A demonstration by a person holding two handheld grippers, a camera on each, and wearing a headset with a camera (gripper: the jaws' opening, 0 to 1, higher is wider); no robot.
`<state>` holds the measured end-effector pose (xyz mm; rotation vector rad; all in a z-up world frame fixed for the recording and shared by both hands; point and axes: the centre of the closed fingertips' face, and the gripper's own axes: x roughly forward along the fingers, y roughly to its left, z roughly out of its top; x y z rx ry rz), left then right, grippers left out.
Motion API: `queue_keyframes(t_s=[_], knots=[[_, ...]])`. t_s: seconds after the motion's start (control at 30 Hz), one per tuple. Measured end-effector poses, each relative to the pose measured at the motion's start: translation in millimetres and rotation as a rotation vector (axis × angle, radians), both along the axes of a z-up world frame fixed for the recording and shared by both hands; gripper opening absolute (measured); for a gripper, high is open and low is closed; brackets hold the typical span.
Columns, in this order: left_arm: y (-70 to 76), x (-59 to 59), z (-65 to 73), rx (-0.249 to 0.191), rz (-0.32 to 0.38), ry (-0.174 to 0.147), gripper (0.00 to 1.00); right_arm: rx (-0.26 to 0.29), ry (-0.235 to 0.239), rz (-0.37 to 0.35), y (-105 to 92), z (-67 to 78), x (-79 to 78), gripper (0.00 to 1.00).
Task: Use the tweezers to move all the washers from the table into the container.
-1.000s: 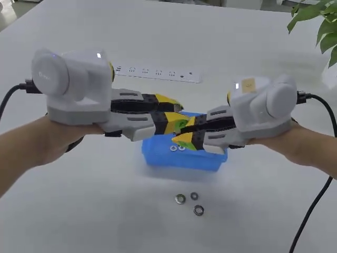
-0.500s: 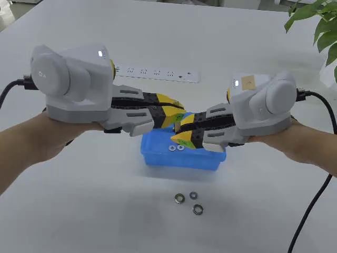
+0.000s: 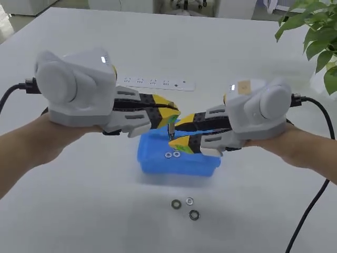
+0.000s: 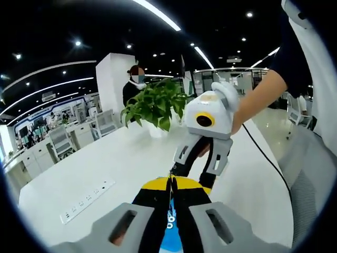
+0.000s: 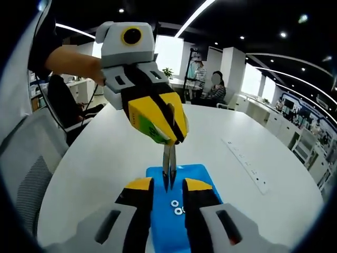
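Three washers lie close together on the white table. In the head view they are at 6 o'clock from the blue container, a little way off from it. Two washers lie side by side inside the container.

The tweezers are thin and silver. They hang with the tips pointing down, over the container and above the two washers. The left gripper holds the top end of the tweezers, with its yellow and black jaws squeezed tight on them. In the right gripper view it comes in from 11 o'clock.

The right gripper faces the left one, and their tips almost meet over the container. Its jaws are a little way apart, one on each side of the tweezers' tips. They do not seem to touch the tweezers. A hand holds the left gripper at 9 o'clock in the head view. Another hand holds the right gripper at 3 o'clock.

A white power strip lies on the table at 12 o'clock from the container, well apart from it. A green plant is at 2 o'clock, by the far edge of the table.
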<state>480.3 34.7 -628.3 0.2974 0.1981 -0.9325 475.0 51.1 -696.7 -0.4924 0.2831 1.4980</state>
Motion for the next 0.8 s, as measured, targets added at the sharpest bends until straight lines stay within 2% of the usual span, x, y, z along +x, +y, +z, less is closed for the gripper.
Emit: queue_keyframes(t_s=[0.17,0.3,0.37,0.47,0.6,0.67,0.8], knots=[[0.6,-4.8,10.0,0.009,0.004,-0.024,0.05,-0.001,-0.005,-0.053,-11.7,3.8,1.5,0.29],[2.0,-11.3,14.2,0.023,0.007,-0.039,0.05,0.010,-0.014,-0.069,-19.8,10.0,-4.6,0.33],[3.3,-14.2,17.5,0.036,0.012,-0.055,0.05,0.011,-0.026,-0.064,-23.2,13.5,-10.5,0.36],[4.9,-18.8,25.0,0.028,0.015,-0.067,0.05,-0.003,-0.060,-0.049,-29.3,17.3,-20.9,0.41],[7.0,-28.0,31.8,0.030,0.015,-0.086,0.05,0.028,-0.058,-0.060,-38.8,22.0,-39.8,0.44],[7.6,-34.4,32.4,0.029,0.014,-0.090,0.05,0.034,-0.053,-0.067,-43.9,19.4,-49.4,0.47],[6.5,-45.3,30.4,0.026,0.016,-0.090,0.05,0.012,-0.065,-0.082,-58.1,7.9,-68.2,0.55]])
